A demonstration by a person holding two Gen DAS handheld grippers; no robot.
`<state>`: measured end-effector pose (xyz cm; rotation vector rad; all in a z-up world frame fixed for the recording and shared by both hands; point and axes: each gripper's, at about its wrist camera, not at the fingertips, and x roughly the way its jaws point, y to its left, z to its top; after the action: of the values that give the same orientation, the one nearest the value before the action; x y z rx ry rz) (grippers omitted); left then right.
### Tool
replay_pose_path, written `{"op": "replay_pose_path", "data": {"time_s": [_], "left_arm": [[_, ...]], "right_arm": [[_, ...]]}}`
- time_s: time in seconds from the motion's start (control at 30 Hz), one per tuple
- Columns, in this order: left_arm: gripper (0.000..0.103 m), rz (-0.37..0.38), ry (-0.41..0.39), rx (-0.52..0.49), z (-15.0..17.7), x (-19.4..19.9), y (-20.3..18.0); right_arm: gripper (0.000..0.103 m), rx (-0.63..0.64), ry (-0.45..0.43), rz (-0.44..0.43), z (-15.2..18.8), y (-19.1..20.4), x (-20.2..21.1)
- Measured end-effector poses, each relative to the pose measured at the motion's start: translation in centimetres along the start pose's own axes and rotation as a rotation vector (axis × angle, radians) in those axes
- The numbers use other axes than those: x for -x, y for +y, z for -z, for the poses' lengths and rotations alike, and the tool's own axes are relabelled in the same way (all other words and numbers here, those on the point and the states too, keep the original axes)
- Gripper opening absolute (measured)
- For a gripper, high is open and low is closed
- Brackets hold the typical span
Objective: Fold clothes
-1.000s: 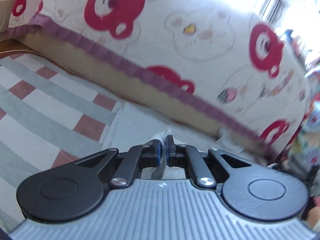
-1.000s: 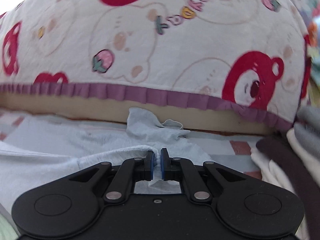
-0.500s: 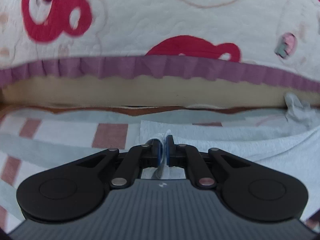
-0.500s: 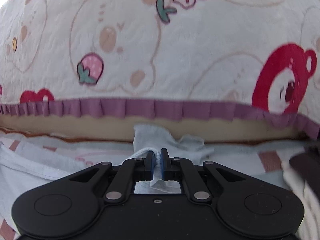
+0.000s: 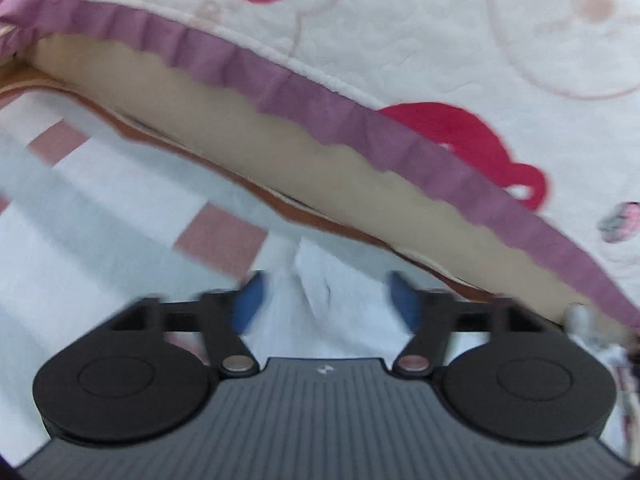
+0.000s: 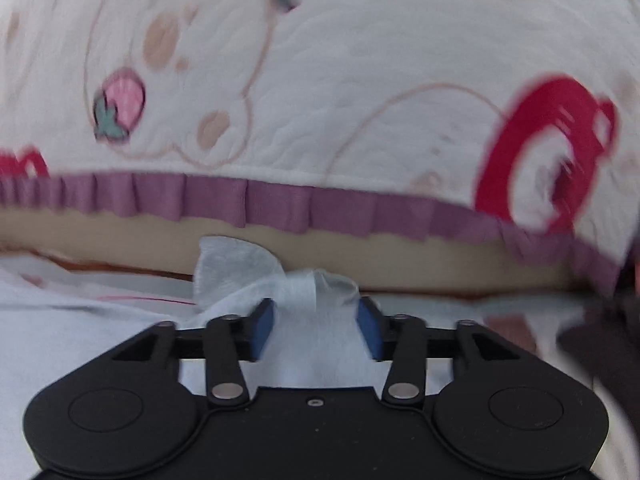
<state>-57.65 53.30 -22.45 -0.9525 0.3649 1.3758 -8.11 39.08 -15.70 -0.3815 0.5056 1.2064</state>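
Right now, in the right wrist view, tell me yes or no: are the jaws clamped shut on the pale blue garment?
No: the right gripper has its jaws spread wide, and the pale blue garment sits loosely bunched between them.

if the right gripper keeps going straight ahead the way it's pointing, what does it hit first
Probably the bunched pale blue garment lying between the open fingers of the right gripper. Beyond it comes the tan side of the cushion under the purple frill, though depth is unclear.

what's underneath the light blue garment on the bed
The light blue garment lies on a checked sheet of pale and pink squares, showing beside it. What lies directly beneath is covered.
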Motion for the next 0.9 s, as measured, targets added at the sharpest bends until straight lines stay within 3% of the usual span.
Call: {"op": "replay_pose_path", "data": {"time_s": [0.13, 0.3, 0.43, 0.6, 0.7, 0.83, 0.9], "left_arm": [[0.074, 0.022, 0.068, 0.072, 3.6, 2.6, 1.6], [0.074, 0.049, 0.152, 0.163, 8.1, 5.9, 3.6], [0.074, 0.122, 0.234, 0.256, 10.4, 6.8, 5.3], [0.074, 0.115, 0.193, 0.252, 10.2, 6.3, 5.0], [0.074, 0.101, 0.143, 0.246, 9.7, 5.6, 5.1], [0.074, 0.076, 0.122, 0.228, 9.5, 5.3, 4.8], [0.074, 0.069, 0.117, 0.222, 9.4, 5.2, 4.7]], "right_arm": [[0.059, -0.151, 0.016, -0.044, 2.3, -2.2, 5.8], [0.059, -0.379, 0.074, -0.226, 6.9, -2.7, 12.3], [0.059, -0.405, 0.248, -0.286, 11.6, -1.5, 13.4], [0.059, -0.405, 0.317, -0.165, 14.8, -1.7, 12.7], [0.062, -0.438, 0.251, -0.088, 13.8, -3.2, 11.1], [0.043, -0.395, 0.120, 0.132, 10.4, -6.0, 8.8], [0.041, -0.356, 0.054, 0.233, 8.8, -7.4, 8.5]]}}
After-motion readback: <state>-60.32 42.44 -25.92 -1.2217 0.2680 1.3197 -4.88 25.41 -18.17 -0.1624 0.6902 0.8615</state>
